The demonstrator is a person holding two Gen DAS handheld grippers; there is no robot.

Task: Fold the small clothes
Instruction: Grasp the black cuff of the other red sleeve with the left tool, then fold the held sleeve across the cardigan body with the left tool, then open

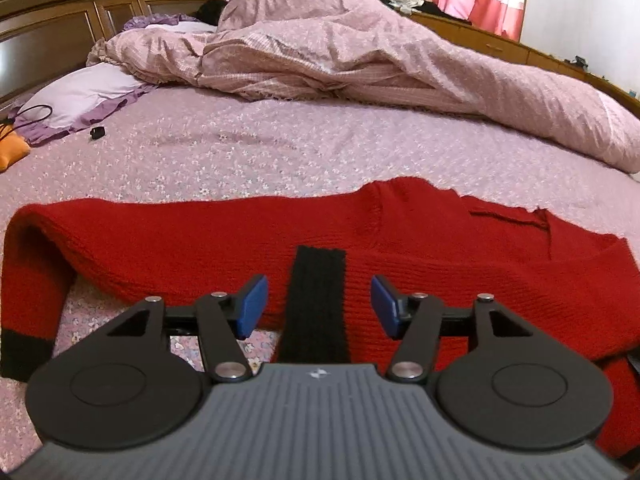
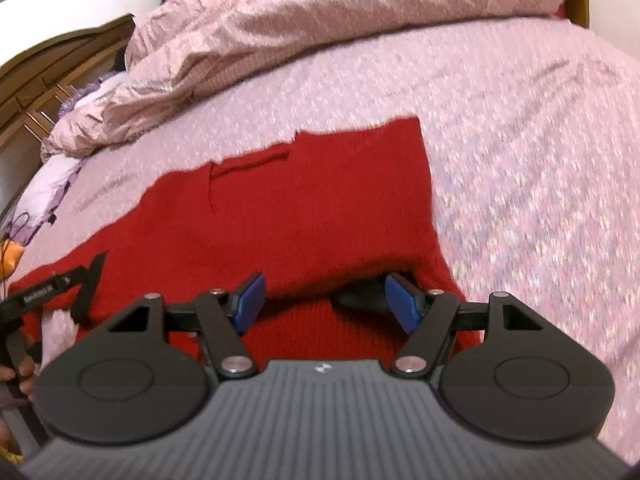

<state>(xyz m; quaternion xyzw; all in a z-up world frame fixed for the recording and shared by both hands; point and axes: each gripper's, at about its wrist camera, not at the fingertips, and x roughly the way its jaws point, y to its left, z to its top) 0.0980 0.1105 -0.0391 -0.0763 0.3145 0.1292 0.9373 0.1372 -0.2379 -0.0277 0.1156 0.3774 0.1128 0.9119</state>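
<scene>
A red knitted sweater (image 1: 200, 240) lies spread across the floral bedsheet (image 1: 240, 152). One sleeve is folded over the body, and its black cuff (image 1: 318, 264) points toward me. My left gripper (image 1: 319, 296) is open just above that cuff, with a gap between each blue pad and the cuff. The other sleeve hangs at the left and ends in a black cuff (image 1: 24, 352). In the right wrist view my right gripper (image 2: 325, 292) stands open over the near right part of the sweater (image 2: 300, 200). A dark fold (image 2: 360, 296) sits beside its right pad, and nothing is pinched.
A rumpled pink duvet (image 1: 360, 60) is heaped along the far side of the bed. A lilac pillow (image 1: 80, 96), a small black object (image 1: 97, 133) and an orange item (image 1: 12, 152) lie at the far left by the wooden headboard (image 1: 60, 8). A hand (image 2: 16, 376) shows at the left edge.
</scene>
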